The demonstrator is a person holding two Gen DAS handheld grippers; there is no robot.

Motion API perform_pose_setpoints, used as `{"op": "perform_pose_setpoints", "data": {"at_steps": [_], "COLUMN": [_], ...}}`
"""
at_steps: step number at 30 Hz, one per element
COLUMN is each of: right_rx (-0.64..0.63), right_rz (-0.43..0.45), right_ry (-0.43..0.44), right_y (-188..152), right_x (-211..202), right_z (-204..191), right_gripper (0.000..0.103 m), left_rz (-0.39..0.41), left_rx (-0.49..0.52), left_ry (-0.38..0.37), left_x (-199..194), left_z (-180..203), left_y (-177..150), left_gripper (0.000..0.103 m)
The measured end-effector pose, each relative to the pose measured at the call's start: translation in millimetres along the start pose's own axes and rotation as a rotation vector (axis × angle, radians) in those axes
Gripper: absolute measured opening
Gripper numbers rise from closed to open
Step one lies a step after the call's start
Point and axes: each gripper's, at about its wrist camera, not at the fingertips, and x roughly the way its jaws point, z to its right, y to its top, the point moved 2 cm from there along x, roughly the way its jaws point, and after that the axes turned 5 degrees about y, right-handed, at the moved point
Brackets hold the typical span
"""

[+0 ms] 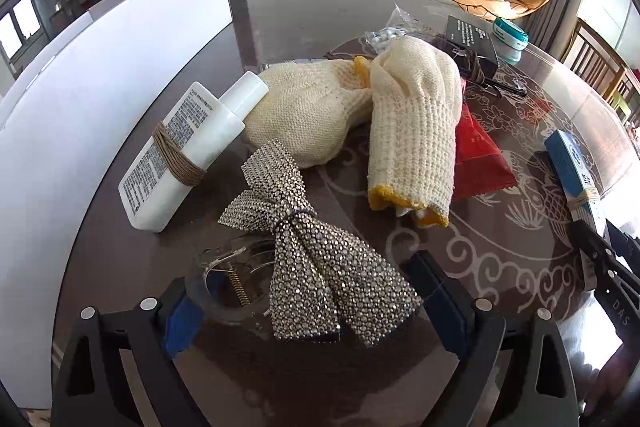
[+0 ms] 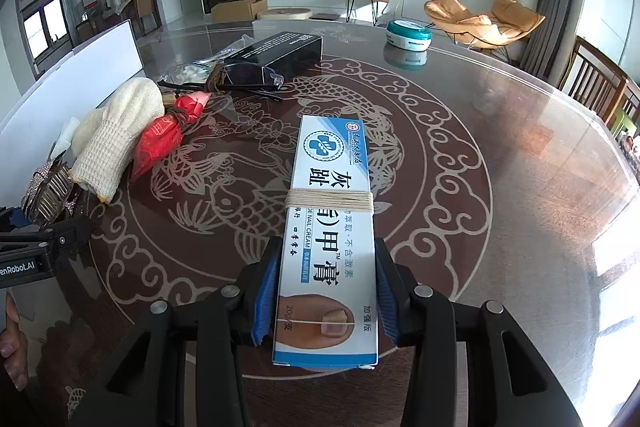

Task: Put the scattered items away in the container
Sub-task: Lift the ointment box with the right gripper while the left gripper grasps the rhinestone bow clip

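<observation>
A rhinestone bow hair clip on a clear claw lies on the table between the fingers of my left gripper. That gripper is open wide, its right pad well clear of the bow and its left pad close beside the clear claw. My right gripper is shut on a blue-and-white nail cream box wound with string and holds it over the table's fish pattern. The box also shows at the right of the left wrist view. A white container wall stands along the table's left side.
Beside the container lie a white bottle tied with string, two cream knit gloves and a red packet. Farther back are a black box, dark glasses, a bag of white pellets and a teal round case.
</observation>
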Motion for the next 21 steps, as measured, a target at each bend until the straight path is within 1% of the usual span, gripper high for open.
{"op": "perform_pose_setpoints", "data": {"at_steps": [3, 5, 6, 7, 8, 9, 11, 13, 15, 16, 17, 19, 21], "right_rx": [0.0, 0.002, 0.002, 0.003, 0.003, 0.003, 0.002, -0.007, -0.046, -0.08, -0.115, -0.181, -0.21], "right_rz": [0.0, 0.001, 0.001, 0.0, 0.0, 0.0, 0.0, 0.0, 0.0, 0.0, -0.001, -0.006, -0.013], "right_ry": [0.0, 0.003, 0.004, 0.004, 0.004, 0.004, 0.007, 0.025, 0.085, 0.128, 0.158, 0.168, 0.17], "right_y": [0.0, 0.1, 0.0, 0.1, 0.1, 0.1, 0.1, 0.0, -0.3, -0.9, -1.5, -3.4, -6.3], "right_x": [0.1, 0.1, 0.4, 0.5, 0.5, 0.5, 0.6, 0.7, 0.0, -0.7, -1.3, -1.5, -0.3], "right_z": [0.0, 0.1, 0.3, 0.2, 0.5, 0.5, 0.3, -1.0, -8.4, -14.8, -21.7, -34.9, -43.8], "right_gripper": [0.044, 0.044, 0.044, 0.044, 0.044, 0.044, 0.045, 0.046, 0.046, 0.044, 0.043, 0.043, 0.043], "left_rz": [0.001, 0.035, 0.061, 0.087, 0.105, 0.118, 0.142, 0.165, 0.175, 0.177, 0.179, 0.18, 0.181], "left_rx": [-0.022, -0.016, -0.009, 0.008, 0.031, 0.051, 0.094, 0.158, 0.234, 0.262, 0.278, 0.28, 0.278], "left_ry": [0.009, -0.012, -0.019, -0.021, -0.024, -0.043, -0.096, -0.18, -0.238, -0.247, -0.244, -0.23, -0.202], "left_x": [6.2, 5.5, 2.6, -0.6, -2.8, -4.7, -9.5, -16.7, -25.3, -28.6, -31.1, -32.9, -31.8], "left_z": [-4.9, -11.0, -14.6, -17.7, -21.0, -24.5, -31.3, -34.1, -32.5, -31.6, -31.6, -30.6, -27.0], "left_y": [7.5, 7.2, 6.2, 4.6, 2.5, -0.1, -7.6, -19.6, -33.9, -39.9, -44.4, -47.4, -44.9], "left_gripper": [0.102, 0.098, 0.084, 0.065, 0.061, 0.054, 0.05, 0.049, 0.049, 0.049, 0.049, 0.049, 0.051]}}
